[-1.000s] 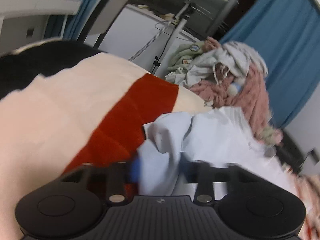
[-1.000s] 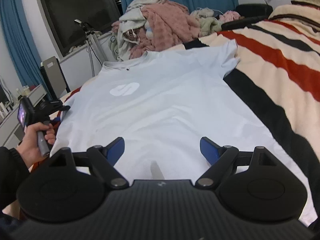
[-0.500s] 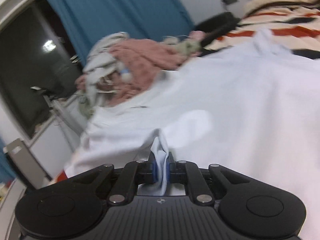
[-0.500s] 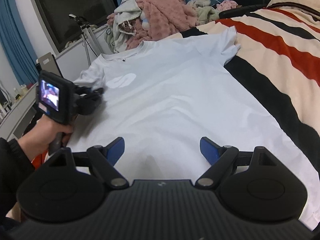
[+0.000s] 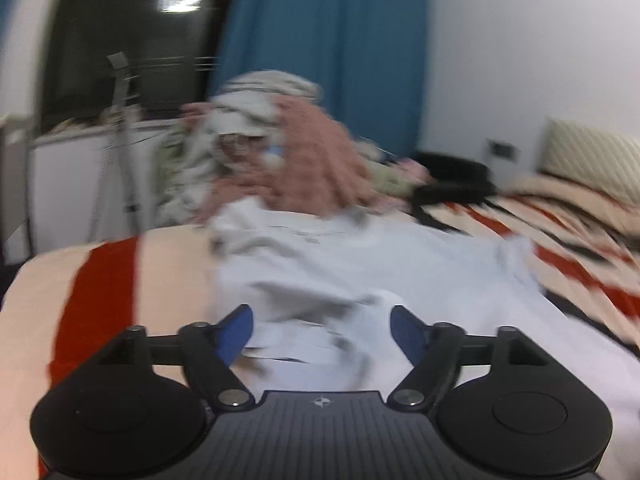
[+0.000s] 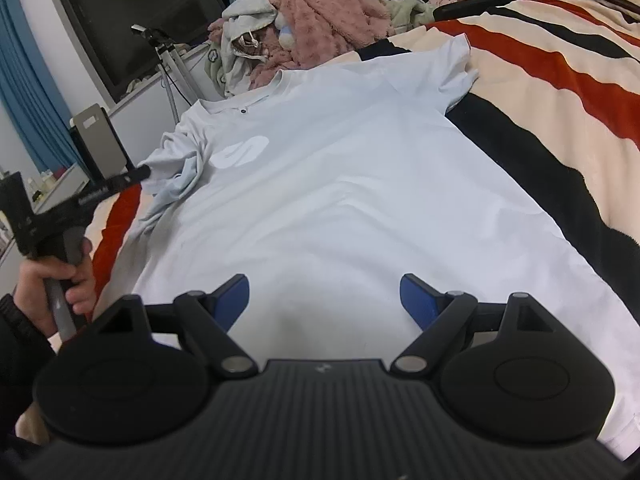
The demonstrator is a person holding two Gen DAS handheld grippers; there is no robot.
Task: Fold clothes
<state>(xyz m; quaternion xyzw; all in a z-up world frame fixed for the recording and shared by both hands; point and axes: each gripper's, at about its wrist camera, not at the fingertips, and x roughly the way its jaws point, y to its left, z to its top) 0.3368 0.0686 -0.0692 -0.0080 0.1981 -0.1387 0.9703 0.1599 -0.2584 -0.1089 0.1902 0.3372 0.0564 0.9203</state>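
A pale blue T-shirt (image 6: pixel 344 184) lies front up on the striped bed, collar at the far end, with a white logo (image 6: pixel 240 152) on the chest. Its left sleeve (image 6: pixel 176 176) lies crumpled, folded in over the chest edge. My left gripper (image 5: pixel 322 332) is open and empty, just above that crumpled sleeve (image 5: pixel 320 300); it shows at the left in the right wrist view (image 6: pixel 120 180). My right gripper (image 6: pixel 324 300) is open and empty over the shirt's lower middle. The right sleeve (image 6: pixel 452 68) lies spread out.
The bed has a cream, red and black striped blanket (image 6: pixel 560 92). A heap of pink and grey clothes (image 6: pixel 304 20) sits beyond the collar. A tripod (image 6: pixel 168 56) and white cabinet stand at the left. A black bag (image 5: pixel 452 188) lies far right.
My left gripper, shut on the left sleeve half a second ago, has let it go and opened. The sleeve now lies crumpled on the shirt. The right gripper has barely moved.
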